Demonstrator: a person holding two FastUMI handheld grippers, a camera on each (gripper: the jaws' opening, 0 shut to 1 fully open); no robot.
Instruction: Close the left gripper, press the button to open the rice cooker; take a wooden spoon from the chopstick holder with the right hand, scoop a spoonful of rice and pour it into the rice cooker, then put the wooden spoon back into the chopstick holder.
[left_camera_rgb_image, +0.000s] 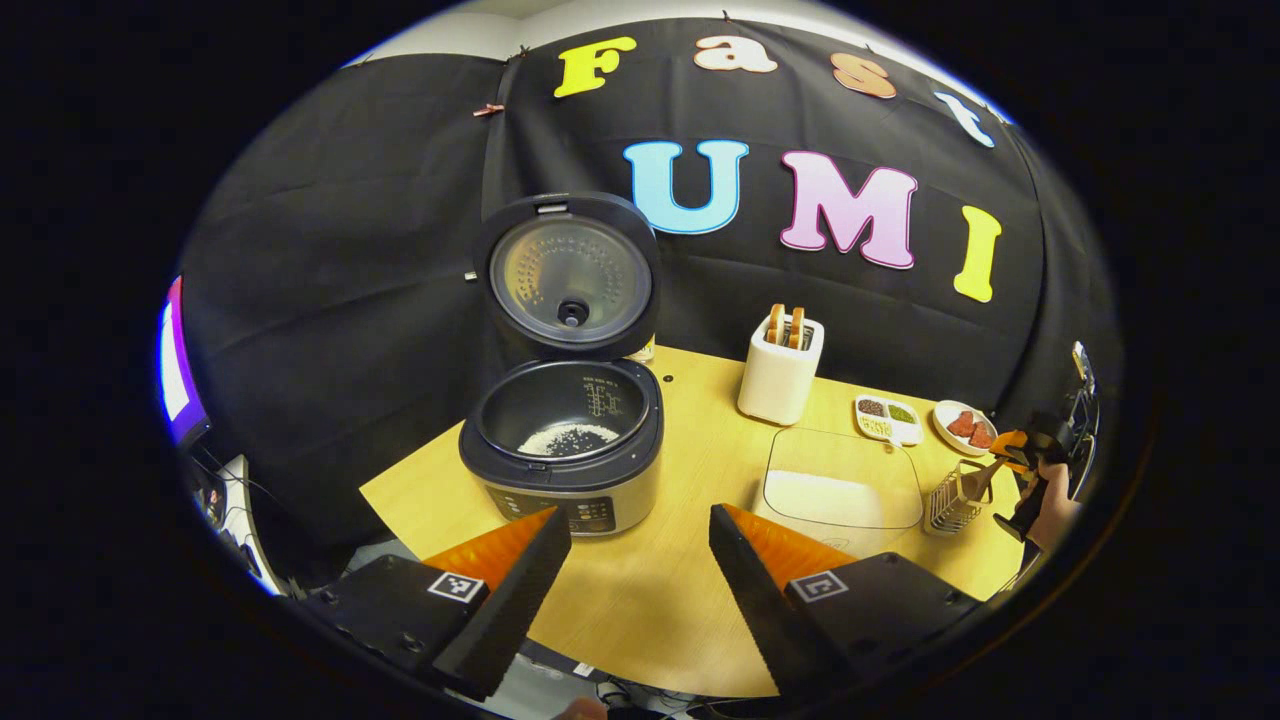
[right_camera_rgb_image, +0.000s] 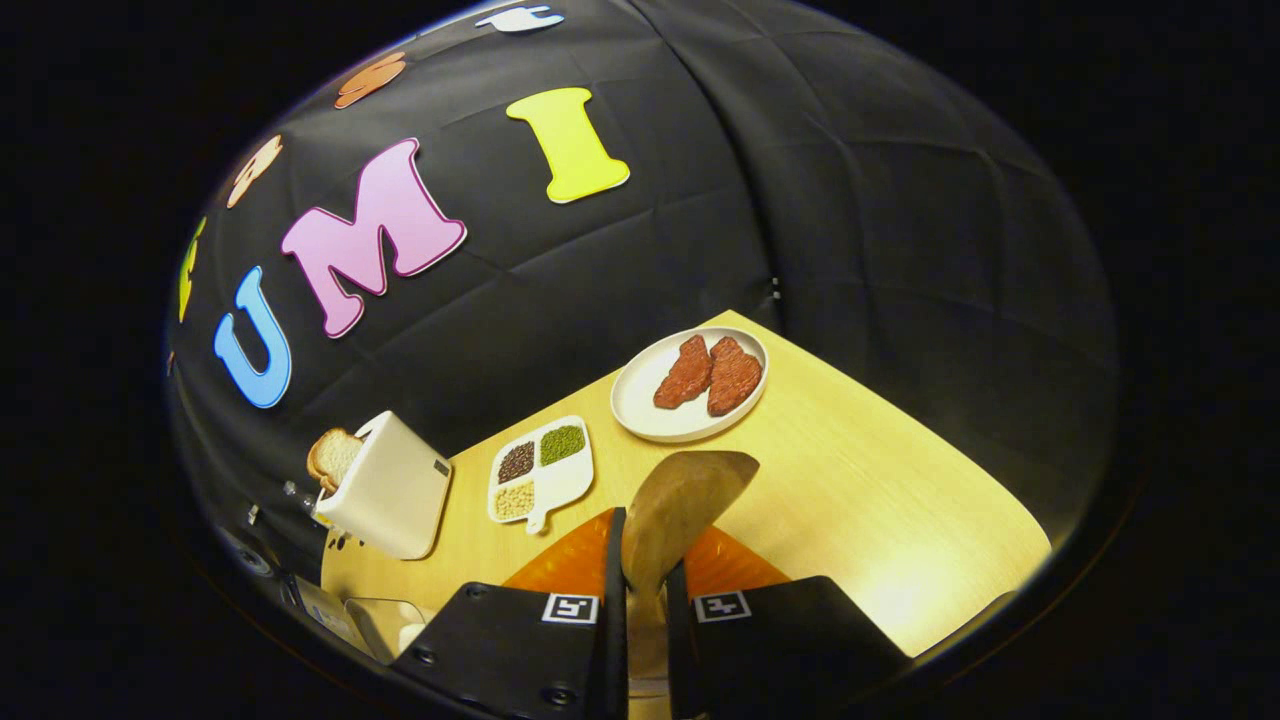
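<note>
Right gripper view: I am clamping the wooden spoon (right_camera_rgb_image: 685, 510) in the right gripper (right_camera_rgb_image: 645, 600) over the chopstick holder (left_camera_rgb_image: 955, 497), left gripper (left_camera_rgb_image: 630, 570) hanging released, rice cooker (left_camera_rgb_image: 565, 440) standing open with rice inside.

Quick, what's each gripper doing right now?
Left gripper: open, holding nothing.
Right gripper: shut on the wooden spoon.
</note>
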